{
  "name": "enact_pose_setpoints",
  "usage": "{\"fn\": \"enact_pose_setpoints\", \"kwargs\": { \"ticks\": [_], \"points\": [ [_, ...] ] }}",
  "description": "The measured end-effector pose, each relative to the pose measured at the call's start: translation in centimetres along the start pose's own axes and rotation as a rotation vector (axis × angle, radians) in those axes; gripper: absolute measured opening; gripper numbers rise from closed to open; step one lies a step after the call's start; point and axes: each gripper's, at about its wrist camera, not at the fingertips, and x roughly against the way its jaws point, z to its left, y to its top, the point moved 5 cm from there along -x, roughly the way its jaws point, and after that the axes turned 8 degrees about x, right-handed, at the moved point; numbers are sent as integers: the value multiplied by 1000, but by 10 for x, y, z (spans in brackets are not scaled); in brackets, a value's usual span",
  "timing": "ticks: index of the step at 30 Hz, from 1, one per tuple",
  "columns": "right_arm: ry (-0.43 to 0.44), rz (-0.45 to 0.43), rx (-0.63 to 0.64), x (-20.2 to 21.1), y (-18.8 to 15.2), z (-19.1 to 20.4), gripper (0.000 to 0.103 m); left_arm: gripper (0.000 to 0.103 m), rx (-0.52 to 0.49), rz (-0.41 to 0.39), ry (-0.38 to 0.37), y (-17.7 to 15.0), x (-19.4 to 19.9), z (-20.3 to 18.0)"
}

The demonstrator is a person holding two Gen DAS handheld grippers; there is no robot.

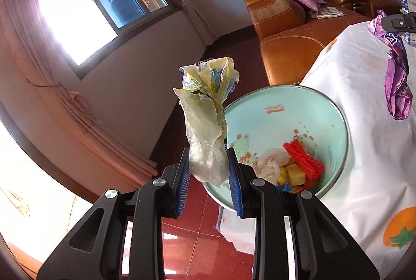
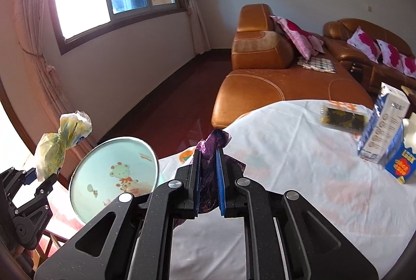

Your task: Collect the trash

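Black linkages and blue pads fill the bottom of both wrist views. Left tool [image 1: 209, 163] has its pads closed partway on a crumpled yellow bag [image 1: 205, 121], gripping its clear lower end so that the printed yellow part stands up above the fingertips and leans slightly right. Just right of and below that tool sits the bin [image 1: 280, 108], a pale green pail with a cartoon animal printed inside; it holds a red wrapper [image 1: 303, 159], a yellow block and some white crumpled plastic at the bottom. In this view the bag is beside the bin's left rim, not inside it. Right tool [image 2: 209, 174] is almost shut on a purple wrapper [image 2: 208, 176], which is pinched between the pads with a ragged end poking out above the fingertips and another fold spilling to the right. That tool hangs over the edge of the worktop [image 2: 299, 189], which is covered with a white cloth printed with fruit, and the bin lies to its left, near but apart. From the right wrist the left tool and its bag show at the far left, beyond the bin. On the worktop to the right stand a blue and white carton [image 2: 384, 129] and a blurred dark packet [image 2: 343, 117]. Behind is an orange sofa [image 2: 273, 77] with pink cushions.
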Motion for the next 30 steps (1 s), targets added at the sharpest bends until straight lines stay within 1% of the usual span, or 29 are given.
{"fn": "enact_pose_setpoints", "kwargs": {
  "ticks": [6, 12, 14, 15, 16, 17, 18, 19, 20, 21, 23, 25, 27, 28, 30],
  "points": [
    [15, 2, 29, -13, 8, 19, 12, 27, 4, 4, 33, -2, -5, 13],
    [37, 1, 59, -26, 17, 42, 12, 28, 22, 10, 33, -2, -10, 20],
    [50, -4, 64, -30, 20, 50, 14, 31, 32, 6, 29, -2, -11, 22],
    [66, -7, 64, -33, 21, 54, 22, 34, 40, -1, 30, -1, -11, 23],
    [86, -11, 62, -36, 22, 59, 27, 38, 44, -6, 25, -2, -9, 23],
    [96, -9, 62, -38, 23, 62, 33, 41, 42, -9, 19, -1, -8, 22],
    [102, -1, 66, -40, 22, 65, 33, 44, 41, -11, 12, -1, -8, 21],
    [100, 2, 71, -42, 21, 67, 33, 53, 45, -15, 8, 0, -7, 20],
    [104, 2, 70, -42, 21, 68, 34, 58, 49, -25, 13, 0, -5, 20],
    [107, 7, 69, -43, 19, 68, 35, 60, 52, -30, 12, 1, -5, 21],
    [103, 13, 62, -41, 16, 65, 36, 61, 66, -30, -1, 2, -4, 22],
    [100, 21, 47, -38, 13, 60, 37, 72, 92, -39, -3, 2, -2, 25],
    [87, 19, 40, -30, 8, 55, 38, 77, 113, -49, -7, 3, 1, 27],
    [78, 13, 41, -23, 6, 54, 38, 79, 131, -57, -10, 3, 4, 29],
    [64, 1, 47, -9, 0, 52, 39, 80, 160, -74, -10, 5, 10, 32]
  ]
}}
